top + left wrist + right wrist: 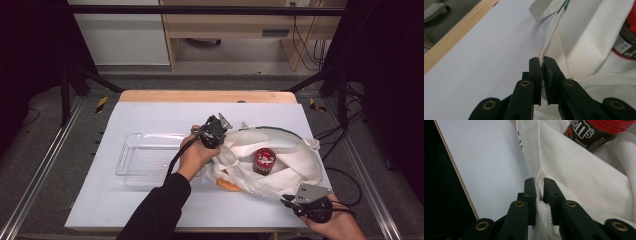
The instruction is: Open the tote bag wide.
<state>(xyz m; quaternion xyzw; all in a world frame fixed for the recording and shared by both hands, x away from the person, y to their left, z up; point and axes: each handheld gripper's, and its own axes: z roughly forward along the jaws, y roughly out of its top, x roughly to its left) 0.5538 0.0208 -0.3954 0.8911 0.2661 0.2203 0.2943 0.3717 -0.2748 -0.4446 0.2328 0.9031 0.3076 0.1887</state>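
Observation:
A white cloth bag lies open right of the table's centre. Inside it stands a dark can with a red lid. My left gripper is shut on the bag's left rim, held by a hand in a black sleeve. My right gripper is shut on the bag's near right edge. In the left gripper view the gripper pinches the bag's hem, with the can at the right. In the right gripper view the gripper clamps a fold of the bag below the can.
A clear plastic tray sits left of the bag, partly under the left hand. Something orange peeks from under the bag's near left side. A white sheet covers the table, with a wooden edge at the back.

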